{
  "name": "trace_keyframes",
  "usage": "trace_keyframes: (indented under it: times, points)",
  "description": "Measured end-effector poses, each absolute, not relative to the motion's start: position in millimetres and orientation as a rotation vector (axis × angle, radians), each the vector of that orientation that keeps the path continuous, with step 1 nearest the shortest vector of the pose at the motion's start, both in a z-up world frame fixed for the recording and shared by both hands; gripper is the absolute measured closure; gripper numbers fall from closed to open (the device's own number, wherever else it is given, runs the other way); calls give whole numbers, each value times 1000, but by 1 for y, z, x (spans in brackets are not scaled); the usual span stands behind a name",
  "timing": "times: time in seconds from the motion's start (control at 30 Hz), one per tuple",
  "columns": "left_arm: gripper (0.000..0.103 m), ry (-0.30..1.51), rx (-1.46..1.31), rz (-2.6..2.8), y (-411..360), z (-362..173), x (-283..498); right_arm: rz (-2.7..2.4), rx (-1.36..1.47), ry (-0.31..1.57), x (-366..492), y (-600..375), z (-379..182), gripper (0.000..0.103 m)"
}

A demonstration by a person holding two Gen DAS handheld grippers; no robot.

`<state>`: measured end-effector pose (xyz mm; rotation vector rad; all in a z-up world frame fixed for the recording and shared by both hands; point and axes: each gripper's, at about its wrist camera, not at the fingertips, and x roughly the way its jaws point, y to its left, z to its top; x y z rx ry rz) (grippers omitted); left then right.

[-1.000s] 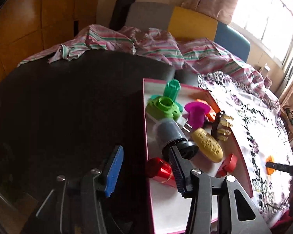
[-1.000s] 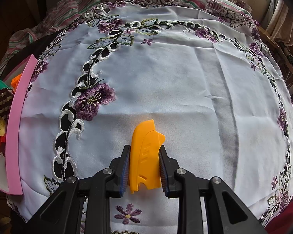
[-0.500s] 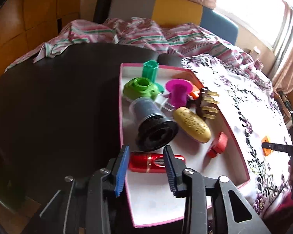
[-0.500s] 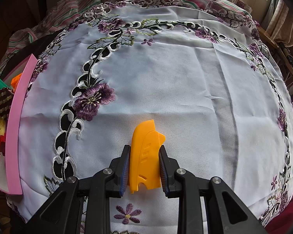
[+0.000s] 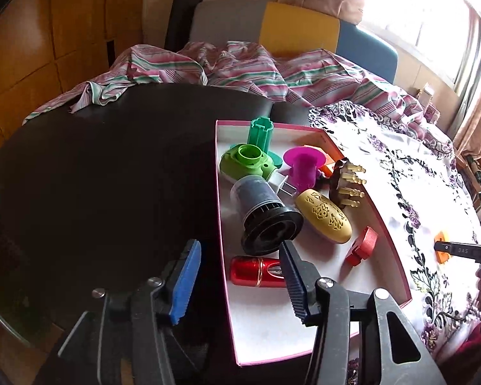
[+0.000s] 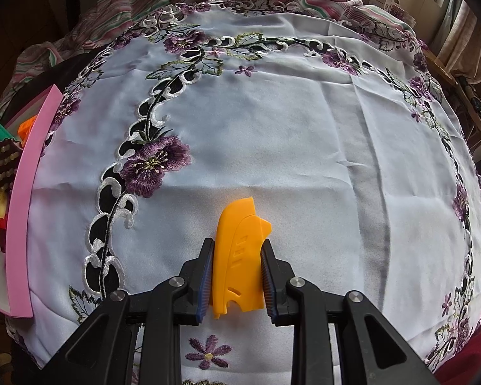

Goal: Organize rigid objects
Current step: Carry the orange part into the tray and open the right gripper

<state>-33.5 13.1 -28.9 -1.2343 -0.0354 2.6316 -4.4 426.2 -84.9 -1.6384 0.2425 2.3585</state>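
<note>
Fingers of the left gripper (image 5: pixel 240 280) are spreading apart at the lower middle of the left wrist view, gripping nothing; the red cylinder (image 5: pixel 256 271) lies between them in the pink box (image 5: pixel 397 256), free of both pads. Above it in the box sit a black-based canister (image 5: pixel 266 221), a green ring piece (image 5: pixel 247 160), a magenta spool (image 5: pixel 301 168) and a yellow oval (image 5: pixel 325 219). In the right wrist view, lower centre, the right gripper (image 6: pixel 237 277) is clamped tight on an orange plastic piece (image 6: pixel 239 256) over the embroidered tablecloth (image 6: pixel 288 128) on the worktop.
</note>
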Motion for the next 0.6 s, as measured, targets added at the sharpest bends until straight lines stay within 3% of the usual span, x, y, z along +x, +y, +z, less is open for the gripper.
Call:
trace_keyframes:
  times: [0.43,0.6]
  points:
    - [51,-13,-1250,2656,8,-29,-28,2439,-1597,287,-5,420,-74,77]
    - [47,0,-1228,2676,4,-26,-26,2528,-1602,293,-9,399,-61,77]
